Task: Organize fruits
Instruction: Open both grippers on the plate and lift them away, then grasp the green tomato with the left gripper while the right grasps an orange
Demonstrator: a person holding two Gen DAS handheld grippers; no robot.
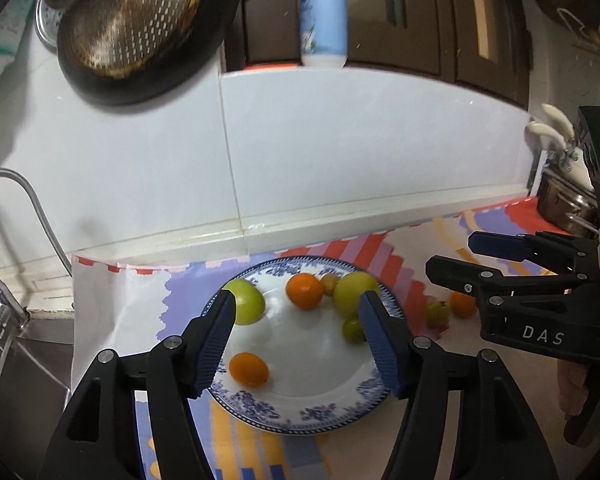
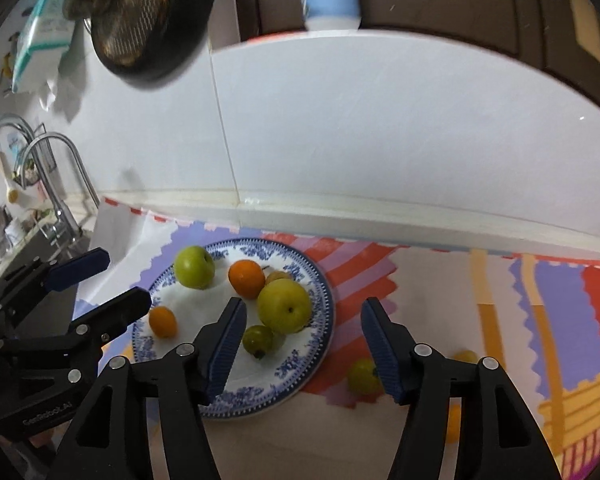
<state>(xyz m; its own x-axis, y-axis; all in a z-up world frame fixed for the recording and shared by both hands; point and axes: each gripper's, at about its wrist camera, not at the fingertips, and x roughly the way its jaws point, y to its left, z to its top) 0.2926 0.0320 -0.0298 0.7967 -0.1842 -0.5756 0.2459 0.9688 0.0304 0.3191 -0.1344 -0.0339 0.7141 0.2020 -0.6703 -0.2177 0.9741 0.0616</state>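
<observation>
A blue-and-white plate [image 1: 332,412] [image 2: 300,376] holds several fruits: two large green ones [image 1: 246,302] [image 2: 194,267] [image 2: 285,306], two orange ones [image 1: 304,291] [image 1: 249,368], and small green ones [image 2: 257,339]. My left gripper [image 1: 298,338] is open and empty above the plate. My right gripper [image 2: 304,344] is open and empty over the plate's right edge. A small green fruit [image 2: 363,376] [image 1: 437,312] and an orange one [image 1: 462,305] [image 2: 453,422] lie on the cloth right of the plate.
A patterned cloth [image 2: 540,312] covers the counter. White tiled wall [image 1: 340,152] behind. Sink and faucet [image 2: 56,184] at left. A dark pan with a metal colander [image 1: 132,24] and a blue-white bottle [image 1: 323,16] are above.
</observation>
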